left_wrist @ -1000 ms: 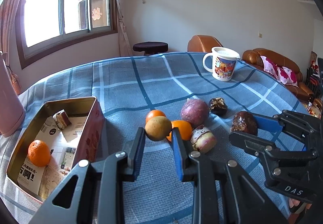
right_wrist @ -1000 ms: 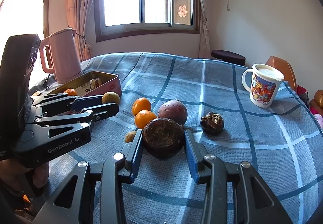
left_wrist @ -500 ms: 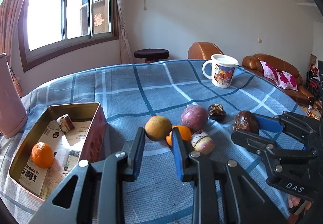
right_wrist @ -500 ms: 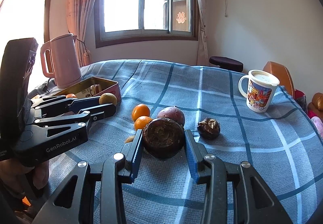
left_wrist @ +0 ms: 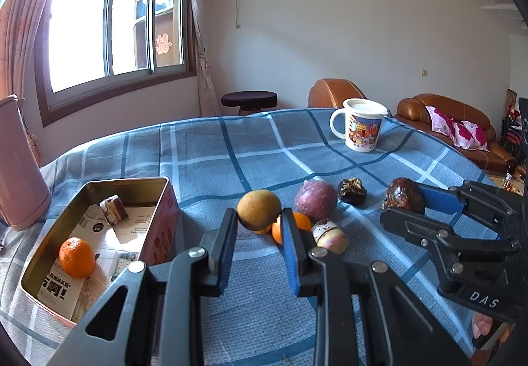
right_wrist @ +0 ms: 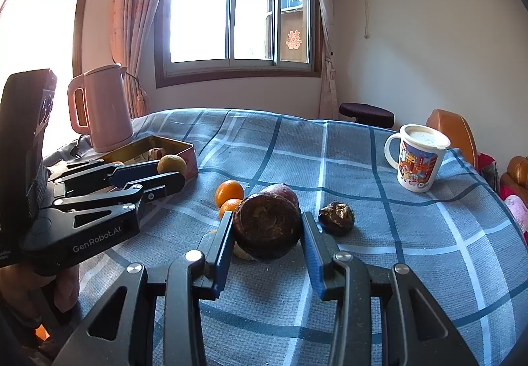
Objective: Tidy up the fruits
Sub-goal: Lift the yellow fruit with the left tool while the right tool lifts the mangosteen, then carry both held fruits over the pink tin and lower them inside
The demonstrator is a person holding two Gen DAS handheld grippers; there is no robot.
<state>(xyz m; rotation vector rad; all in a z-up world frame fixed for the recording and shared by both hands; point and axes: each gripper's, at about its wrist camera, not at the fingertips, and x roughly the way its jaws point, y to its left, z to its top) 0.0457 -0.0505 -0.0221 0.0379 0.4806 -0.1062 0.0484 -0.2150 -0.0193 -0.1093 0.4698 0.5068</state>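
My left gripper (left_wrist: 259, 217) is shut on a brownish-yellow round fruit (left_wrist: 259, 209) and holds it above the cloth, right of the open tin box (left_wrist: 155, 183). The tin holds an orange (left_wrist: 76, 257) and a small wrapped cake (left_wrist: 114, 209). My right gripper (right_wrist: 267, 226) is shut on a dark brown wrinkled fruit (right_wrist: 267, 227), lifted above the table. On the cloth lie two oranges (right_wrist: 229, 193), a purple fruit (left_wrist: 315, 199), a small dark shrivelled fruit (right_wrist: 336, 216) and a pink-white snack (left_wrist: 330, 234).
A blue plaid cloth (left_wrist: 231, 151) covers the table. A pink kettle (right_wrist: 102, 108) stands behind the tin at the left. A lidded cartoon mug (left_wrist: 361, 128) stands at the far right. Beyond the table are a stool (left_wrist: 249, 100) and brown sofas (left_wrist: 462, 125).
Both grippers have risen with their fruits. The left gripper's fruit now sits higher above the pile and the table looks farther below. Both grips are unchanged.
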